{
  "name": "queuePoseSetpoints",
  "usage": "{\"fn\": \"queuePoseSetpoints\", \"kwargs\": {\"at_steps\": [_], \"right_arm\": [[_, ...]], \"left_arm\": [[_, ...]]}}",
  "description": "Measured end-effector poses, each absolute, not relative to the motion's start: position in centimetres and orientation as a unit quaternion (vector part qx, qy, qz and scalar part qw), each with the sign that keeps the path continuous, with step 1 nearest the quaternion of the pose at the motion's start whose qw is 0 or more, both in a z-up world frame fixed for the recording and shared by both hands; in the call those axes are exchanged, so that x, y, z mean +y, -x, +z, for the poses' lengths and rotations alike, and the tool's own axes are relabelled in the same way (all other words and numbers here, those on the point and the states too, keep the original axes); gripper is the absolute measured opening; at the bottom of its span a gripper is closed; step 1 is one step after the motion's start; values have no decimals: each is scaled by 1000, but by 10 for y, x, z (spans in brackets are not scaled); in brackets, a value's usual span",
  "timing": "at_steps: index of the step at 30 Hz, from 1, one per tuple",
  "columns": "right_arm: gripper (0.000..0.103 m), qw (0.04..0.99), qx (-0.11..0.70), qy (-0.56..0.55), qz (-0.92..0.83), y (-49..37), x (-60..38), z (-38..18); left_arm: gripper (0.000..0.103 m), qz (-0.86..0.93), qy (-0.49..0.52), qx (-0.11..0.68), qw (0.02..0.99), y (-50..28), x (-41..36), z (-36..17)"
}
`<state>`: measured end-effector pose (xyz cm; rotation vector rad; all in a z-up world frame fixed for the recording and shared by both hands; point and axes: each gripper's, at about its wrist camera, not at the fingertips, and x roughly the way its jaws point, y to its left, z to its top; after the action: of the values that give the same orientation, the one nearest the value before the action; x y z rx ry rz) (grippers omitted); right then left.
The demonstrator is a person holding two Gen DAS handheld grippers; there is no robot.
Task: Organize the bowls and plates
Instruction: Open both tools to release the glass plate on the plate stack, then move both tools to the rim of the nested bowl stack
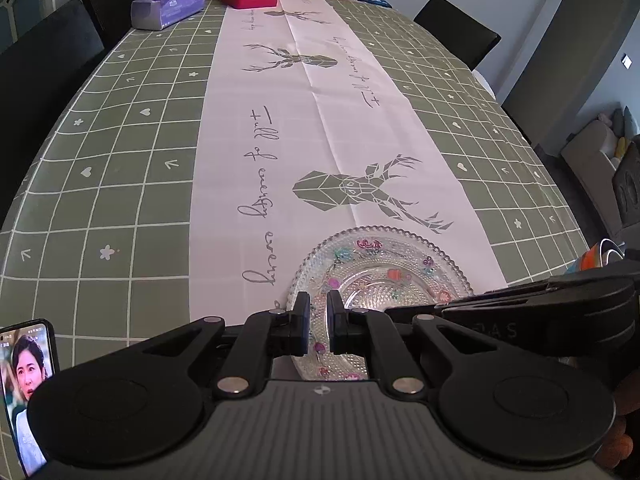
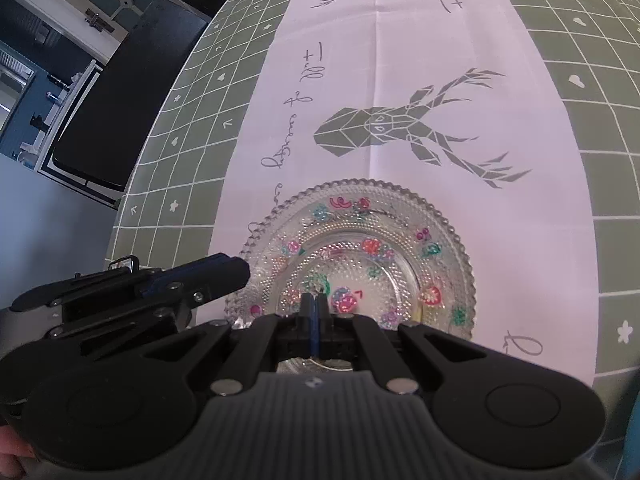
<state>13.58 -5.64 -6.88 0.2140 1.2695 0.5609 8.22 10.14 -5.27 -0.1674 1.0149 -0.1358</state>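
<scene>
Table (image 1: 120, 160): green checked cloth, white deer-print runner down the middle.
Glass plate (image 2: 360, 240): flat on the runner's near end, rim clamped in left gripper (image 1: 318, 312).
Right gripper (image 2: 315, 304): fingers pressed together, empty, over the plate.

Dim, even indoor light; sharp pictures, strong fisheye bending at edges.

- A round clear glass plate (image 2: 360, 256) with a beaded rim, a bumpy dotted surface and small painted flowers in pink, red, green and purple
- It lies flat and right way up on the pale centre strip of the cloth, just below the printed grey deer head, near the table's front edge
</scene>
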Motion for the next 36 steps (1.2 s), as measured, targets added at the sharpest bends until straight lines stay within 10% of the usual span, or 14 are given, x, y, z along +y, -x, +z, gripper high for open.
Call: {"fn": "queuePoseSetpoints", "kwargs": {"at_steps": [13,17,24,36], "right_arm": [[3,815,514,-83,254,-98,-154,22],[37,845,477,-83,225,-78,-201,47],[59,863,481,-91,127,-62,-279,44],[69,789,572,-218,56,-77,-348,-32]], "left_arm": [[28,-163,28,454,876,-61,36,9],[50,-212,46,443,870,-57,10,21],[80,-267,63,446,852,-65,-45,9],[80,-255,106,520,808,-113,-90,-54]]}}
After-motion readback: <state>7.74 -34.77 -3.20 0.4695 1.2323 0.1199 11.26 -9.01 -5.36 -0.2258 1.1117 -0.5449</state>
